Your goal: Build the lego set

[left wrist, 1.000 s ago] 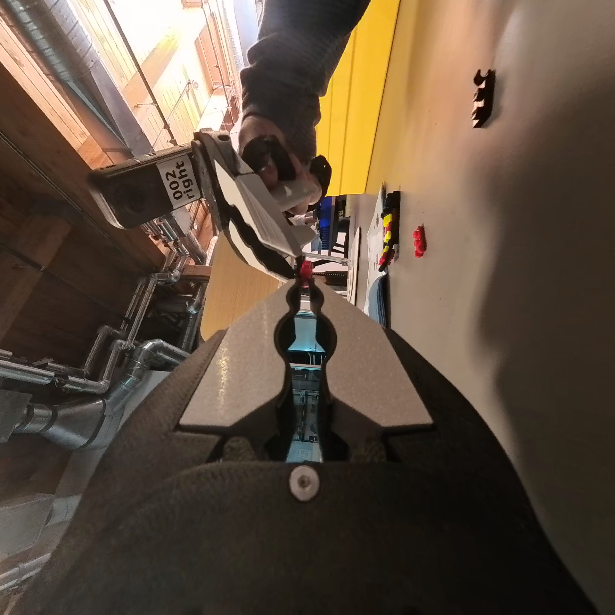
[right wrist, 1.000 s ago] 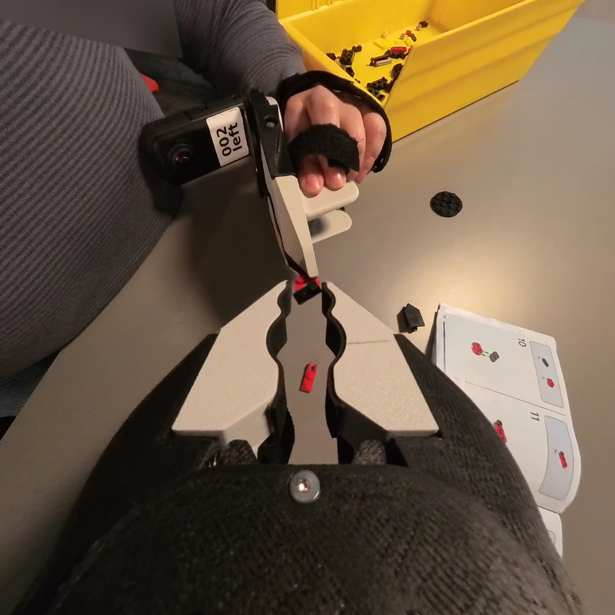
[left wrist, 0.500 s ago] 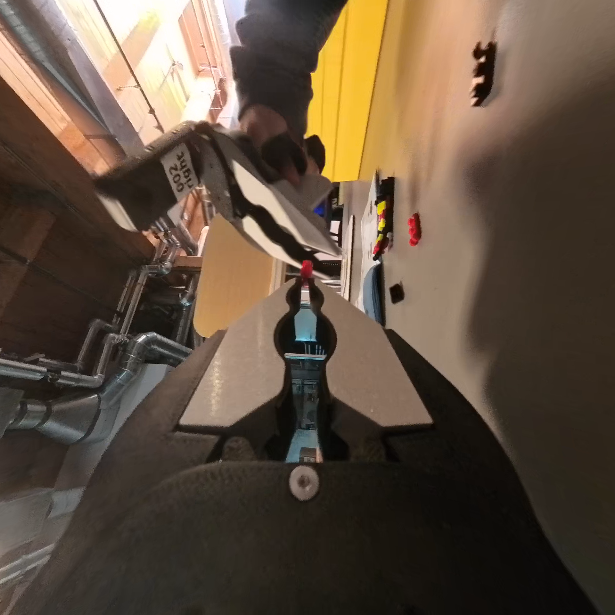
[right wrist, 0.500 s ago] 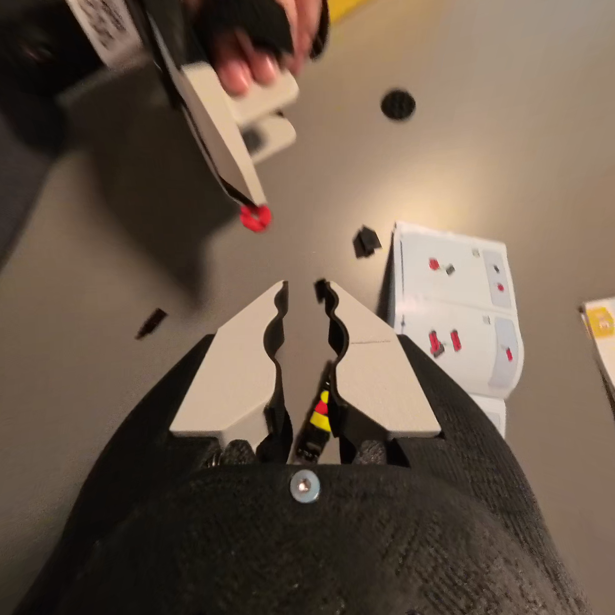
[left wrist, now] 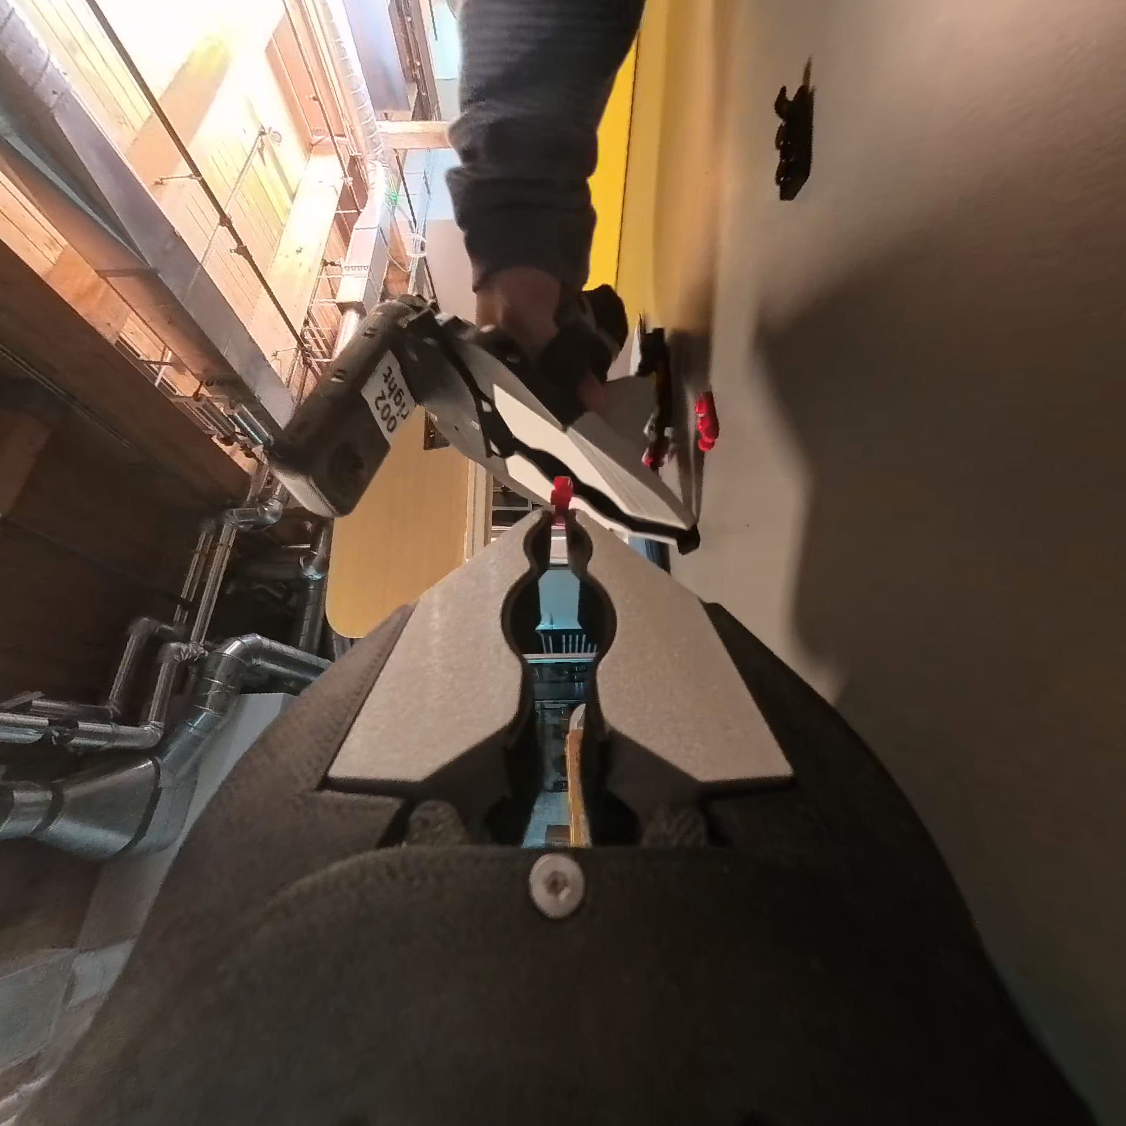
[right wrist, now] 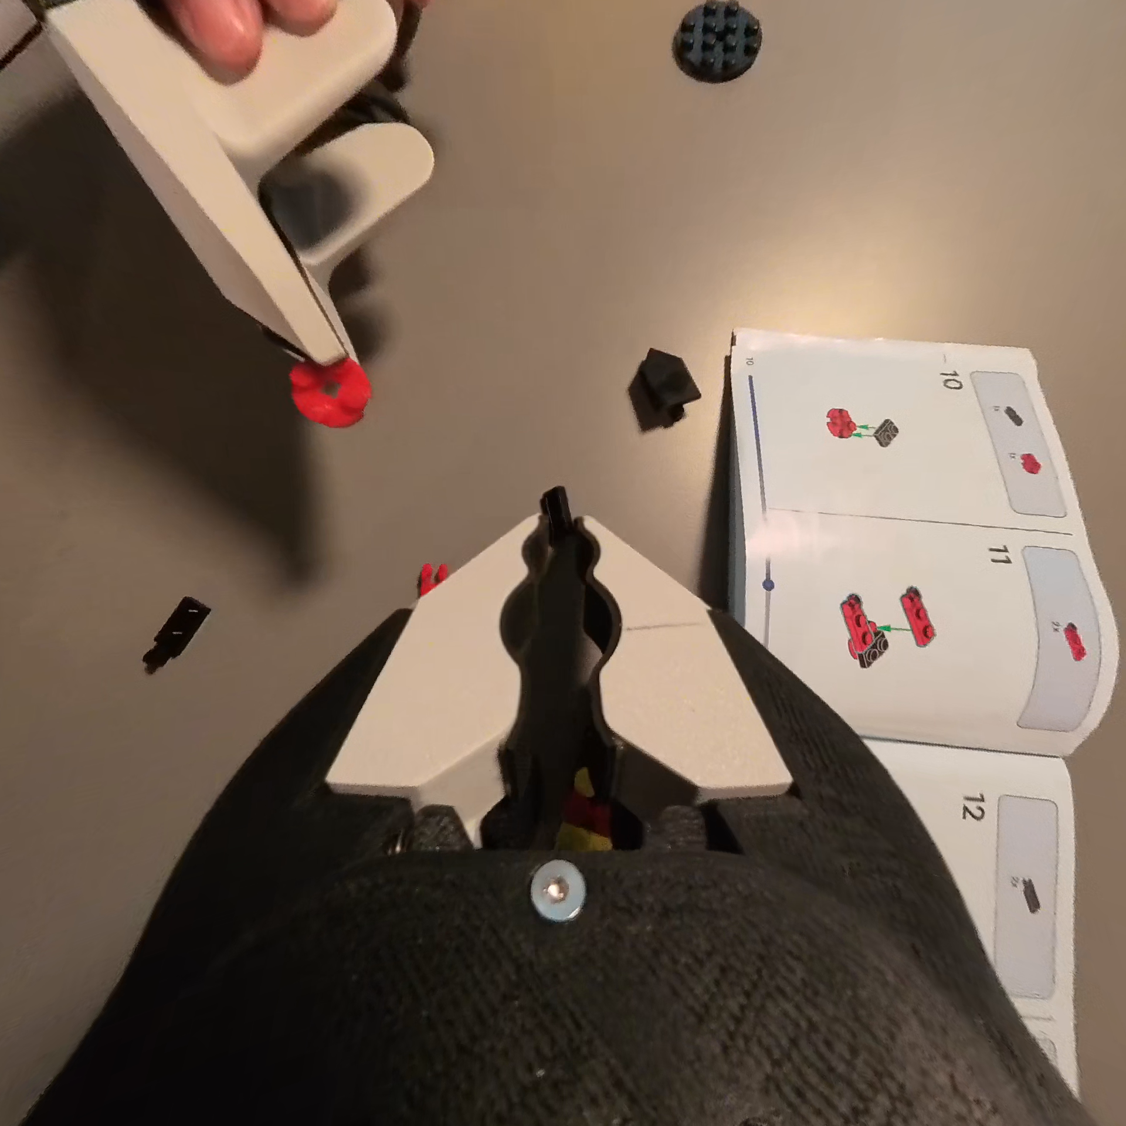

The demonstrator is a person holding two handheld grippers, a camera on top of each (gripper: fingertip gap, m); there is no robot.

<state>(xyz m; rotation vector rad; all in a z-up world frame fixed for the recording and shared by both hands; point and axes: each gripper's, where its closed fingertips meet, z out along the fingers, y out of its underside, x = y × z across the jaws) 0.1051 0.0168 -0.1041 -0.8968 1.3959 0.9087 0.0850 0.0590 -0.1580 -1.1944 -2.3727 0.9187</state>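
— What does the left wrist view give you?

— My left gripper (left wrist: 559, 516) is turned sideways, so the worktop (left wrist: 914, 548) runs up the right of the picture. Its fingers are clamped on a small red piece (left wrist: 560, 491) that sticks out past the tips. Beyond it I see my right gripper (left wrist: 687, 536), tips low by the worktop, with a hand (left wrist: 536, 329) on it. Farther off lie a red brick (left wrist: 705, 420), a black piece (left wrist: 792, 143) and a yellow bin (left wrist: 627, 183).

— And the right wrist view?

— My right gripper (right wrist: 557, 518) has its fingers closed on a thin black piece (right wrist: 555, 509) whose end pokes out between the tips. Up left, the left gripper (right wrist: 326, 359) pinches a round red piece (right wrist: 329, 393) above the worktop (right wrist: 548, 244). On the worktop I see a black block (right wrist: 663, 390) just beside the open booklet (right wrist: 902, 548), a round black plate (right wrist: 718, 38) at the top, a black bar (right wrist: 177, 633) at left, and a small red bit (right wrist: 431, 576) beside my left finger.
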